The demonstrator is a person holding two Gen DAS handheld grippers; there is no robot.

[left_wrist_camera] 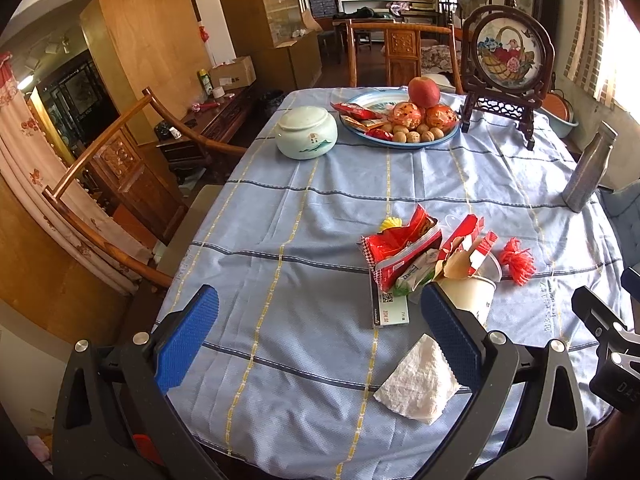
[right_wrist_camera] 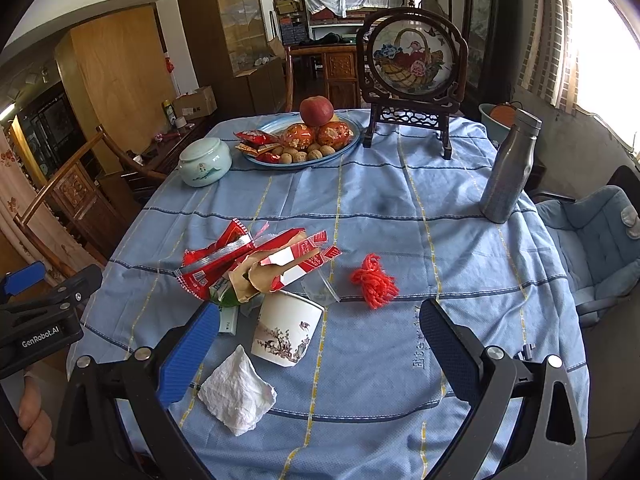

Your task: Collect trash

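Note:
A white painted cup (right_wrist_camera: 286, 330) stands near the table's front, stuffed with red snack wrappers (right_wrist_camera: 256, 260) and torn brown card. The same cup (left_wrist_camera: 472, 294) and wrappers (left_wrist_camera: 404, 246) show in the left wrist view. A crumpled white tissue (right_wrist_camera: 236, 394) lies in front of the cup; it is also the tissue (left_wrist_camera: 418, 386) by my left gripper's right finger. A red yarn tuft (right_wrist_camera: 374, 280) lies to the cup's right. My left gripper (left_wrist_camera: 320, 340) is open over bare cloth. My right gripper (right_wrist_camera: 320, 344) is open, with the cup between its fingers' line.
A blue checked tablecloth (right_wrist_camera: 380, 208) covers the table. Farther back stand a pale green lidded jar (right_wrist_camera: 205, 162), a fruit and nut plate (right_wrist_camera: 344, 148), a framed embroidery stand (right_wrist_camera: 414, 76) and a steel bottle (right_wrist_camera: 508, 172). Wooden chairs (left_wrist_camera: 120, 184) line the left; a blue cushioned chair (right_wrist_camera: 596, 236) sits right.

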